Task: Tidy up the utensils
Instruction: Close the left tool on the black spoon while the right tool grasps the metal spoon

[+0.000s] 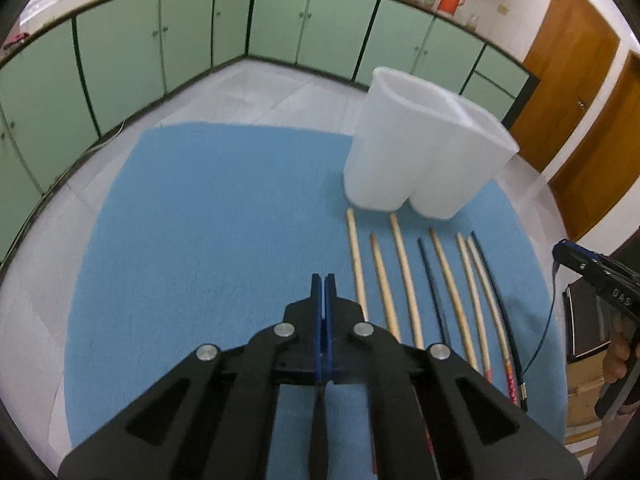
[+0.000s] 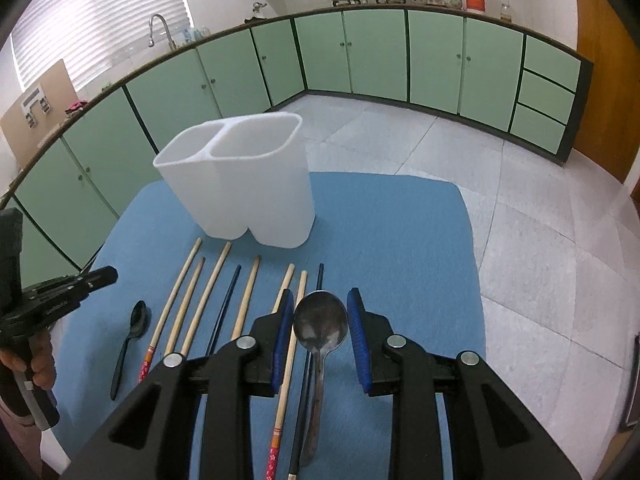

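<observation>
Two grippers up: the left gripper (image 1: pixel 324 280) is pinched shut on nothing, while the right gripper (image 2: pixel 320 312) stands partly open around a metal spoon (image 2: pixel 320 326), pads not touching. Chopsticks (image 2: pixel 216 292) lie just beyond, the white holder (image 2: pixel 240 184) further ahead. Looks like pickup; next, squeeze that spoon.

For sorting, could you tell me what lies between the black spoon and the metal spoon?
Between the black spoon and the metal spoon lies a row of chopsticks, wooden and dark, on the blue mat; the right wrist view shows it.
</observation>
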### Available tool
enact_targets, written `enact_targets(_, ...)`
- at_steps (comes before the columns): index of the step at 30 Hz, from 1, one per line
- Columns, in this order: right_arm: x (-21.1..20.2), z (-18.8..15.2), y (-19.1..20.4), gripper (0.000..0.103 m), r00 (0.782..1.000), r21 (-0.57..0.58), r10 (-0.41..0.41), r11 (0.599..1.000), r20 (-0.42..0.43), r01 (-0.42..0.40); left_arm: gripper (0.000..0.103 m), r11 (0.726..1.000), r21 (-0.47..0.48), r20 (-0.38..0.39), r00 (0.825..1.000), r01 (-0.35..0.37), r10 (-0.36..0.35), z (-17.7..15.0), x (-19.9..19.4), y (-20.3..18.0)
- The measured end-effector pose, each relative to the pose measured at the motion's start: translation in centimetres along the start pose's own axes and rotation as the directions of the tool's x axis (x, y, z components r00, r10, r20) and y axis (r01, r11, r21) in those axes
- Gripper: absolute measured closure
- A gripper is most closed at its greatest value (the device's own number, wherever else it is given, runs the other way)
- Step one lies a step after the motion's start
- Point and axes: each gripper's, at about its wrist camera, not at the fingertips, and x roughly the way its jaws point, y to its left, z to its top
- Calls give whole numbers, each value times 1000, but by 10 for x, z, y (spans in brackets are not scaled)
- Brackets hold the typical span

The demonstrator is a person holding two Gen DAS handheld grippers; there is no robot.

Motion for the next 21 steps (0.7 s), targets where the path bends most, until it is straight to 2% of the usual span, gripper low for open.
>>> enact_targets(1,1,-1,0,76,1000,0,-2,1000,-3,2,75,1000,6,-11,1000,-8,8,-1,1,1)
enact_targets(2,2,-1,0,76,1000,3,-2,1000,-6,2,63,999,15,-19,999,-32,33,-3,4,-2)
enact_targets(3,4,-2,0,76,1000,6,-1,1000,-11,2,46,999,19,-20,999,-43,43,-5,3,-1)
enact_targets(12,13,-8,-4,76,999,17,6,1000,-36,-5,44,997,52,-116,991,-61,66,-24,28,-7)
enact_targets(14,15,-9,-5,76,999,19,6,1000,-40,-5,46,996,53,-133,988,-66,73,-27,35,-7)
enact_targets(16,15,-9,-5,76,999,19,7,1000,-44,-6,60,997,40,-145,987,-59,64,-27,40,-4)
enact_targets(21,15,-9,-5,76,999,18,7,1000,-47,-6,61,998,36,-140,988,-53,58,-18,44,-2)
